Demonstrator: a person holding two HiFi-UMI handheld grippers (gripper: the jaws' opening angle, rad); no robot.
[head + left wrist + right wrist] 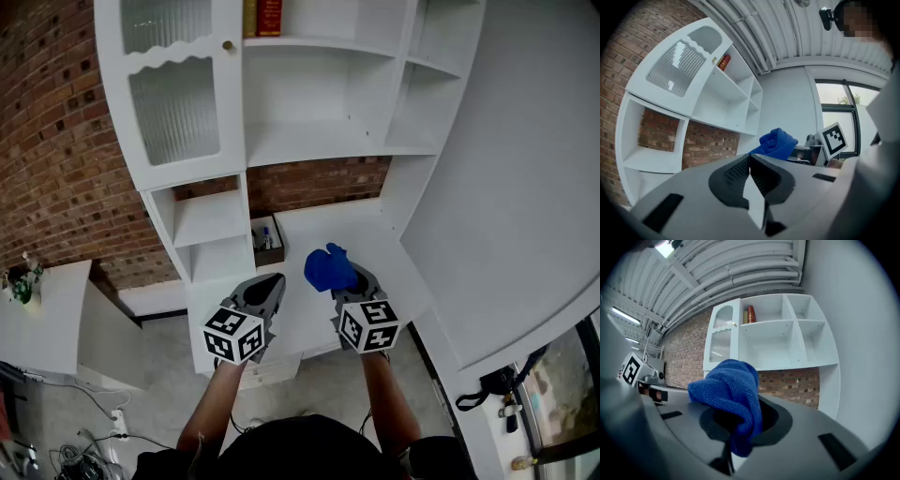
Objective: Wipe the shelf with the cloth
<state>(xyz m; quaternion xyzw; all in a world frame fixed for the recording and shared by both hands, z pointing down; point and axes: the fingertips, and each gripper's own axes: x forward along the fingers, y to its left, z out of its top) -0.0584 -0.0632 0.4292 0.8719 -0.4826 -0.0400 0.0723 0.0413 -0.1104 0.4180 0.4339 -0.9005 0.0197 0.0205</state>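
Observation:
A white shelf unit (309,141) with open compartments stands against the brick wall; it also shows in the right gripper view as the shelf unit (787,341). A bunched blue cloth (328,268) is pinched in my right gripper (349,281), which is shut on it; the cloth (733,397) droops over the jaws. My left gripper (265,291) hovers beside it at the left, shut and empty. From the left gripper view the cloth (777,143) peeks just past the closed left gripper (750,159).
A frosted-glass cabinet door (173,94) closes the unit's upper left. Books (262,17) stand on the top shelf. A small dark box (268,242) with bottles sits on the white counter (309,314). A white wall (525,169) rises at right; cables (66,450) lie on the floor.

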